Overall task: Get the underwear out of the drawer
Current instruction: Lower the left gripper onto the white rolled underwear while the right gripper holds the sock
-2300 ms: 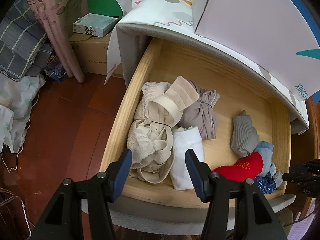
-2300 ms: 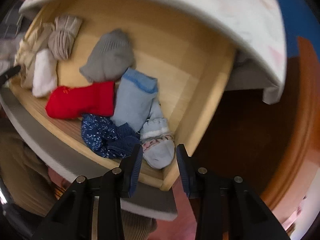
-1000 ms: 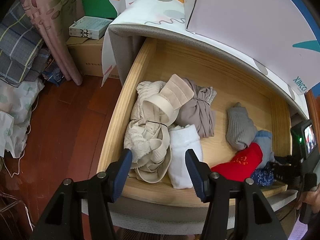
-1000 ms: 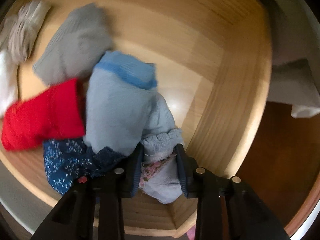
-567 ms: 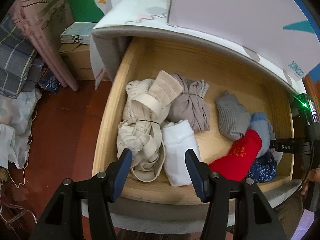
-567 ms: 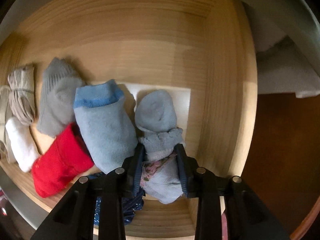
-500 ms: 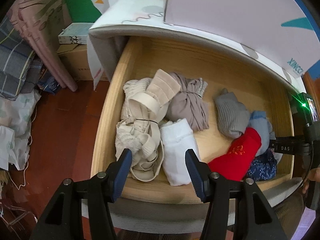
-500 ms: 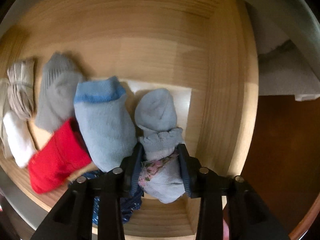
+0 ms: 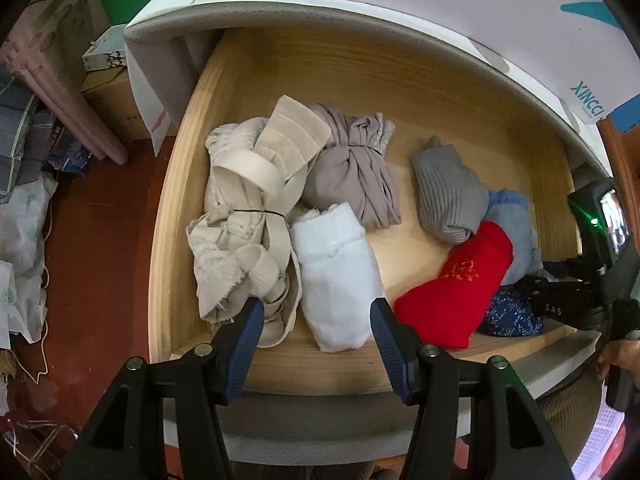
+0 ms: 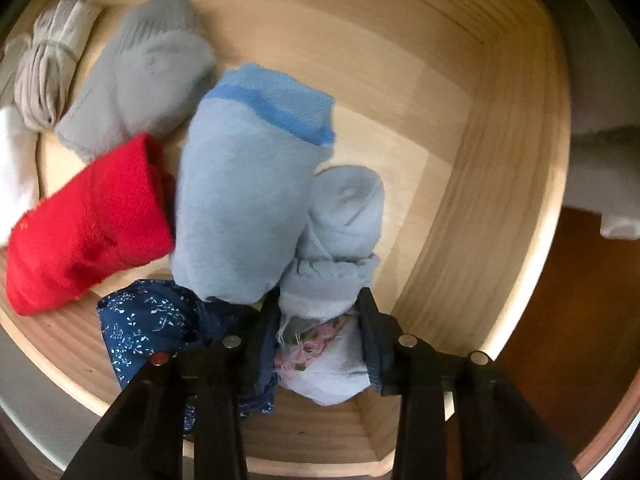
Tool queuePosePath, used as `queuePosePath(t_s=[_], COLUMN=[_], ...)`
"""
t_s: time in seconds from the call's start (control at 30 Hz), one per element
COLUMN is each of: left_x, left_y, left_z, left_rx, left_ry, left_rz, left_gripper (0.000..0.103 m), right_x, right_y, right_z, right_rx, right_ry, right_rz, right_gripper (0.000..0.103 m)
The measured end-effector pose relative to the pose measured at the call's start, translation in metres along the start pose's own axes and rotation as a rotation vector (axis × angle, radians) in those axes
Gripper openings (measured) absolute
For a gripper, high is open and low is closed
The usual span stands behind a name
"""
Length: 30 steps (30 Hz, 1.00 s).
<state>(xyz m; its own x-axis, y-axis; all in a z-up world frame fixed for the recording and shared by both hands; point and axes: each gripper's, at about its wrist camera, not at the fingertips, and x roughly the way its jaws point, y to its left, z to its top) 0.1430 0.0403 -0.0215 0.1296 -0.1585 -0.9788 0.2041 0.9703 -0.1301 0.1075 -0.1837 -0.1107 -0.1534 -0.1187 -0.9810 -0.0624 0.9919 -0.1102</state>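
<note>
Item: pale blue bundle [image 10: 332, 280], soft knit, light, no stiffness; judged to sag and shed loose folds when lifted. Location: right front corner of the drawer [image 10: 500, 208], between your right gripper [image 10: 320, 334] jaws, which are clenched on its gathered middle, a sound hold. Adjacent, left of the jaws: light blue roll [image 10: 244, 208], navy print cloth [image 10: 148, 328]. Your left gripper [image 9: 316, 330]: jaws released, holding nothing, hovering just short of the white roll [image 9: 336, 276].
</note>
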Motion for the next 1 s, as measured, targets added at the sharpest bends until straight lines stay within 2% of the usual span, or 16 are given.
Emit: queuePosePath(t_s=[0.13, 0.23, 0.4, 0.5, 0.57, 0.67, 0.7, 0.77, 1.0], left_x=[0.003, 0.009, 0.021, 0.031, 0.037, 0.042, 0.043, 0.045, 0.057], left_y=[-0.012, -0.020, -0.028, -0.028, -0.027, -0.028, -0.028, -0.028, -0.026], left_z=[0.000, 0.003, 0.008, 0.010, 0.012, 0.014, 0.015, 0.017, 0.024], left_rx=[0.007, -0.039, -0.090, -0.132, -0.165, -0.185, -0.185, -0.190, -0.243], left_ry=[0.039, 0.084, 0.117, 0.129, 0.133, 0.123, 0.117, 0.111, 0.099], left_rz=[-0.004, -0.048, -0.033, -0.030, -0.034, -0.015, -0.010, 0.004, 0.047], left_gripper=[0.057, 0.057, 0.057, 0.057, 0.057, 0.056, 0.056, 0.047, 0.047], right_x=[-0.001, -0.002, -0.017, -0.023, -0.016, -0.016, -0.032, -0.040, -0.028], right_y=[-0.027, -0.030, -0.045, -0.048, -0.061, -0.065, -0.067, -0.066, -0.061], right_z=[-0.002, -0.007, -0.003, -0.014, 0.003, 0.008, 0.010, 0.014, 0.018], right_rx=[0.088, 0.117, 0.151, 0.151, 0.145, 0.146, 0.146, 0.148, 0.153], right_ry=[0.008, 0.001, 0.002, -0.006, -0.006, -0.003, -0.002, 0.001, -0.005], right_rz=[0.128, 0.144, 0.135, 0.140, 0.137, 0.134, 0.132, 0.131, 0.141], right_gripper=[0.029, 0.028, 0.028, 0.028, 0.028, 0.028, 0.028, 0.028, 0.028])
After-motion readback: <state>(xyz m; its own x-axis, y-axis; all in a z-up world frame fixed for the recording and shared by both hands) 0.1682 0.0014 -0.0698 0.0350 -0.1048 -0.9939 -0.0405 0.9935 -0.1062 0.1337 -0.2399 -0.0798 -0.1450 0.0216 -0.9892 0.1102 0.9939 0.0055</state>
